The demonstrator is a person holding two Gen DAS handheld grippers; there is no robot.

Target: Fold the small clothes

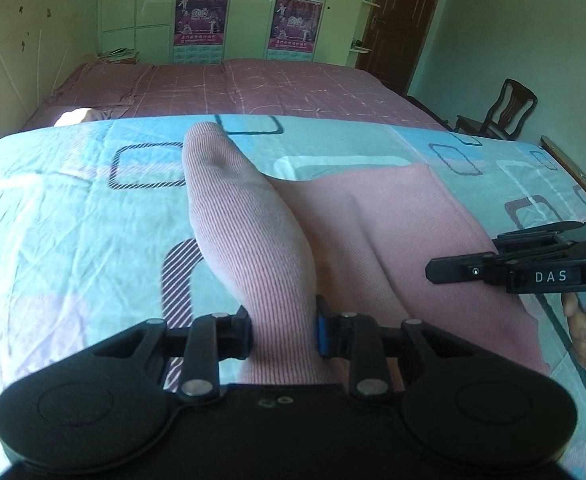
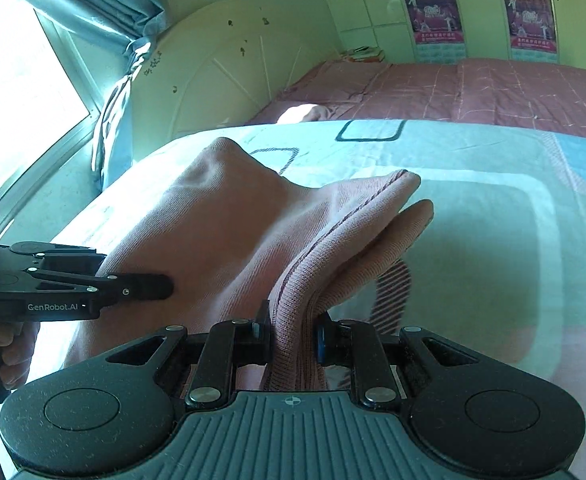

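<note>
The pink ribbed garment (image 1: 253, 240) lies on the blue patterned sheet (image 1: 53, 220), partly lifted. The left gripper (image 1: 283, 334) pinches one ribbed edge tight. The right gripper (image 2: 293, 338) pinches a bunched hem tight.

I think both should lift together, keep the cloth flat, and lay it evenly.

Count: one garment, two grippers, one sheet.

My pink ribbed garment (image 1: 253, 236) is half-lifted off the bed, one ribbed edge bunched and raised, the rest draped down in soft folds.
</note>
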